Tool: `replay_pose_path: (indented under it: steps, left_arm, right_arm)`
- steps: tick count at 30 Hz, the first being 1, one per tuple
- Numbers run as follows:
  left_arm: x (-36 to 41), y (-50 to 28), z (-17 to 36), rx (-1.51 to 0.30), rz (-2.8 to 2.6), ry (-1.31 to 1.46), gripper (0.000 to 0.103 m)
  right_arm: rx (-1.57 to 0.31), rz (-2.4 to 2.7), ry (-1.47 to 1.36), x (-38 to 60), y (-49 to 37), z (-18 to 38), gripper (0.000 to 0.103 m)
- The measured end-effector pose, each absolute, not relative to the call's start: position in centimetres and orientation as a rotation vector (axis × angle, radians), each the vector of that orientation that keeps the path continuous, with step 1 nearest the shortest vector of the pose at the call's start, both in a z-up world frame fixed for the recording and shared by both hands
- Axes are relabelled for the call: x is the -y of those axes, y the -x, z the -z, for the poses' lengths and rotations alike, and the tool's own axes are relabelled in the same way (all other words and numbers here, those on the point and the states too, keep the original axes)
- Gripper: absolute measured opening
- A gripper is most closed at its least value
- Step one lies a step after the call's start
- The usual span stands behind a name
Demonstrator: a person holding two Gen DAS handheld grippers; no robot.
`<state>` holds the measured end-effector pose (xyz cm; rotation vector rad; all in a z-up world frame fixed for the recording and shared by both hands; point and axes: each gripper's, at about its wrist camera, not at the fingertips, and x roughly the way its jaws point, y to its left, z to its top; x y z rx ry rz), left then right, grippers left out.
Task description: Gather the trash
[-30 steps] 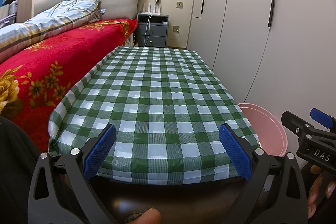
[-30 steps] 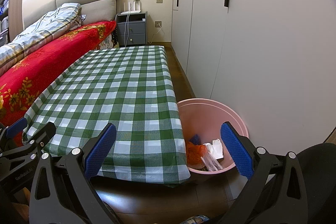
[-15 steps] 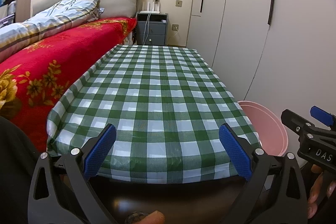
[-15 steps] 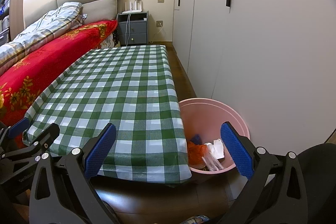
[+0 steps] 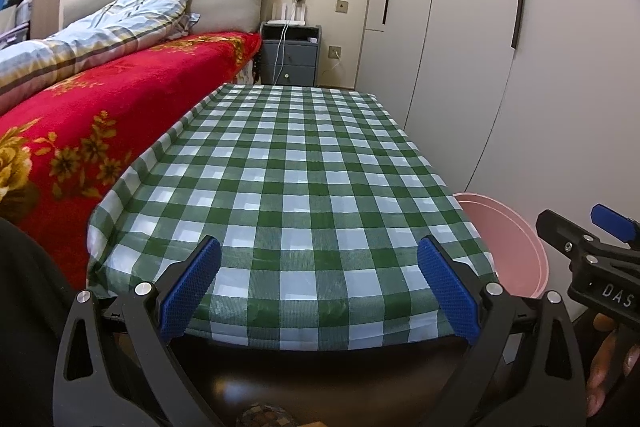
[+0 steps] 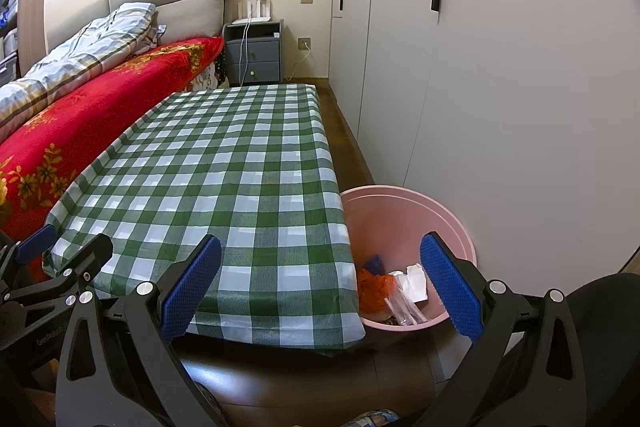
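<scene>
Although the green-checked tablecloth (image 5: pixel 300 195) carries no litter that I can see, both tools hang spread wide and empty at its near edge. Furthest left, the left gripper (image 5: pixel 320 291) faces straight down the cloth, with the red floral blanket (image 5: pixel 80 115) on its left. Beside it, the right gripper (image 6: pixel 320 291) straddles the table's right corner. Rightmost sits the pink bin (image 6: pixel 404 211) on the floor against the white wardrobe (image 6: pixel 500 87), holding the trash (image 6: pixel 394 293): orange, white and clear scraps, low between the right tool's jaws. Collection looks nearly finished.

Glossy checked tablecloth (image 5: pixel 304 187), plastic bin (image 6: pixel 400 215)
</scene>
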<state>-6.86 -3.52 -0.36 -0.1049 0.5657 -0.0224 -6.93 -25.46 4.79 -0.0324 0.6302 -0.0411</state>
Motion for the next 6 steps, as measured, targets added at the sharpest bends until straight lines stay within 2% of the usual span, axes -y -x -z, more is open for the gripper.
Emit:
replay_pose_path:
  steps: [6]
  left_arm:
    - [3.37, 6.71, 0.48, -0.577, 0.009, 0.112, 0.095]
  right_arm:
    - [-0.631, 0.041, 0.033, 25.38, 6.94, -4.64, 0.098]
